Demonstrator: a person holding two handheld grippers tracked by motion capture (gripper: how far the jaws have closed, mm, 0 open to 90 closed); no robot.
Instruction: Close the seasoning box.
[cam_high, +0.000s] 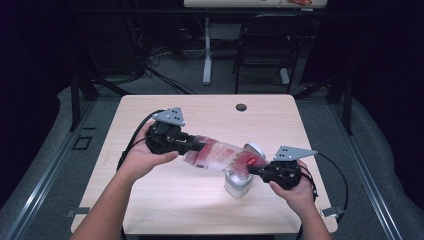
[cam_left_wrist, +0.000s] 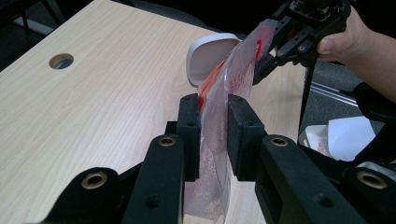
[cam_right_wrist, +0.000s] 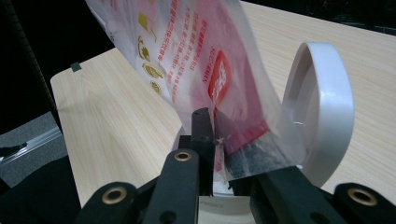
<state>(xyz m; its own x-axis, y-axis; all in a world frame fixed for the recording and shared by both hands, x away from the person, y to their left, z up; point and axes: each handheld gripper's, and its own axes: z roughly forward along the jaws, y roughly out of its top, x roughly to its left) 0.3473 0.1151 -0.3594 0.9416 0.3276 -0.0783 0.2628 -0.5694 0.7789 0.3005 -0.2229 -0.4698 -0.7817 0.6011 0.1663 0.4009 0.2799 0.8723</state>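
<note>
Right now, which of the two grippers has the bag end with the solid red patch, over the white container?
The right gripper: its end of the plastic bag carries the red patch and hangs above the open white container. The left gripper clamps the paler, clear end.

In the high view the plastic bag (cam_high: 220, 156) is smeared by blur, so its print cannot be read, and it covers part of the white container (cam_high: 239, 182) beneath it. In the left gripper view the bag's lower end runs off the bottom edge, and the container's open lid (cam_left_wrist: 205, 56) is half hidden behind the bag. In the right gripper view the bag's top is cut by the upper edge (its small red lettering is too fine to read), and the film veils the right-hand jaw.
</note>
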